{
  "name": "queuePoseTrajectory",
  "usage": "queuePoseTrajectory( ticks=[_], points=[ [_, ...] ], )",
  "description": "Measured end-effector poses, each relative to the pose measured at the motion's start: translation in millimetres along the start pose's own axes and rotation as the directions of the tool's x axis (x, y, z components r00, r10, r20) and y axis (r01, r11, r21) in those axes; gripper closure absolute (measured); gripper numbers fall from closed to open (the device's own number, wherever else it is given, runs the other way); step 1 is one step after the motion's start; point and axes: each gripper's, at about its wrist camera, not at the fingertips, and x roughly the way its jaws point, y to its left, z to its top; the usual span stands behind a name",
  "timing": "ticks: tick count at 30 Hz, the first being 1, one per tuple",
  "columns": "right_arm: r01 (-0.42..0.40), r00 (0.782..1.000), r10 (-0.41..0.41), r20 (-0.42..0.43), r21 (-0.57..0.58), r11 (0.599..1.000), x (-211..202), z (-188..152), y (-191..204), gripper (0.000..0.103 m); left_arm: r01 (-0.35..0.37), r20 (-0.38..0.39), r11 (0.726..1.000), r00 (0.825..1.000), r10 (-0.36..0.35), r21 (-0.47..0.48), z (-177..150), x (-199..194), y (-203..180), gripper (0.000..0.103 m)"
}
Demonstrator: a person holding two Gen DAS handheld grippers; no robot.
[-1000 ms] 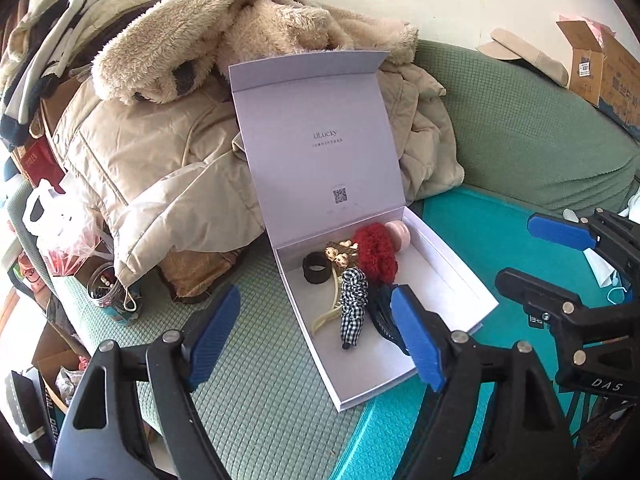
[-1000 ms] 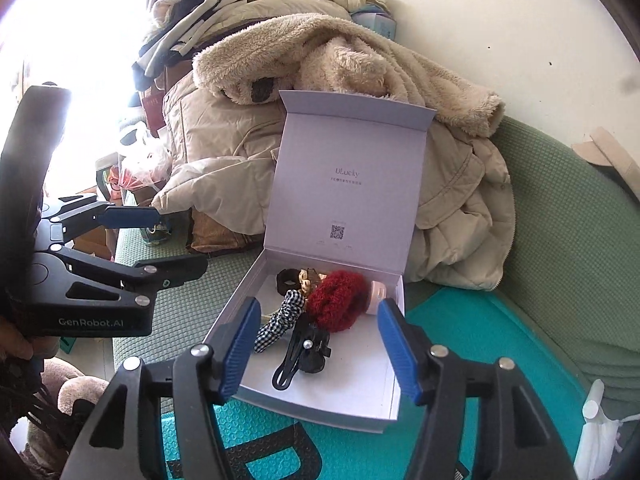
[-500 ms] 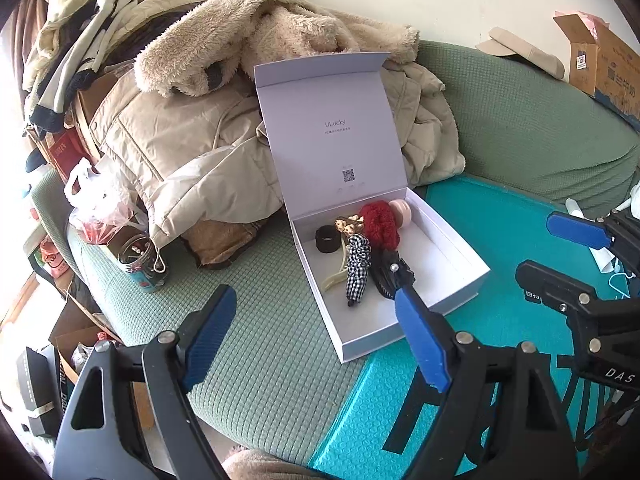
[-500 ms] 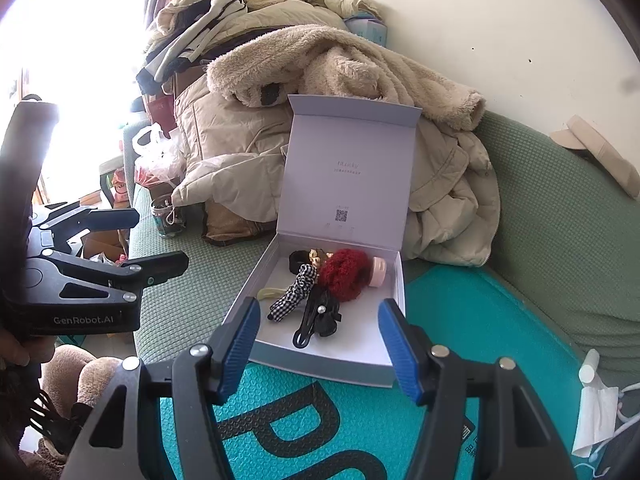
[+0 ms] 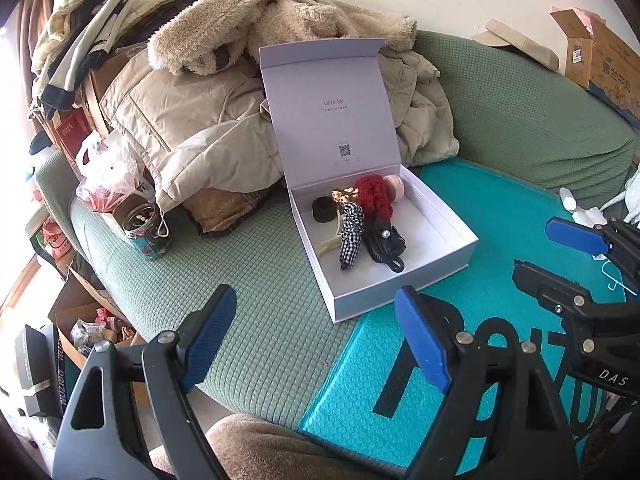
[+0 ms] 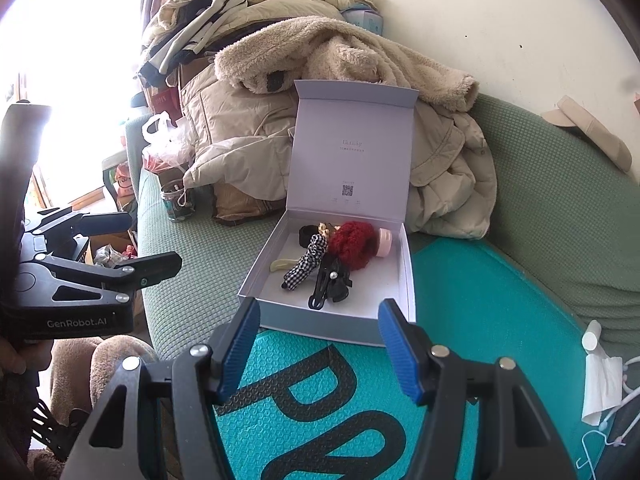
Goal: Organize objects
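Observation:
A white box [image 5: 440, 236] [image 6: 406, 272] with its lid standing open sits on the green sofa. Inside lie a red scrunchie [image 5: 374, 196] [image 6: 354, 242], a checked bow [image 5: 351, 232] [image 6: 306, 266], a black hair clip [image 5: 384, 242] [image 6: 330, 282], a black hair tie [image 5: 323, 209], a pink item [image 5: 395, 185] and a gold clip [image 5: 343, 194]. My left gripper [image 5: 316, 328] is open and empty, in front of the box. My right gripper [image 6: 316, 338] is open and empty, just before the box's near wall.
A pile of beige coats and a fleece [image 5: 224, 92] lies behind the box. A teal mat [image 5: 460, 344] covers the sofa at right. A tin [image 5: 146, 228] and a plastic bag [image 5: 108, 172] stand at left. Cardboard boxes [image 5: 600, 56] sit on the sofa back.
Both grippers have pulled back from the box, which now looks smaller and farther. Both stay open and empty. The box's contents have not moved.

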Motion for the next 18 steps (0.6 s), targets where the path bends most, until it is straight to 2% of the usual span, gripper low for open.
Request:
queuePoseTrajectory(
  ticks=[18],
  points=[
    [0.011, 1.000, -0.011, -0.008, -0.002, 1.000, -5.0, -6.4, 1.6, 0.041, 0.008, -0.033, 1.000, 0.999, -0.009, -0.027, -9.7, -3.1, 1.8, 0.022]
  ],
)
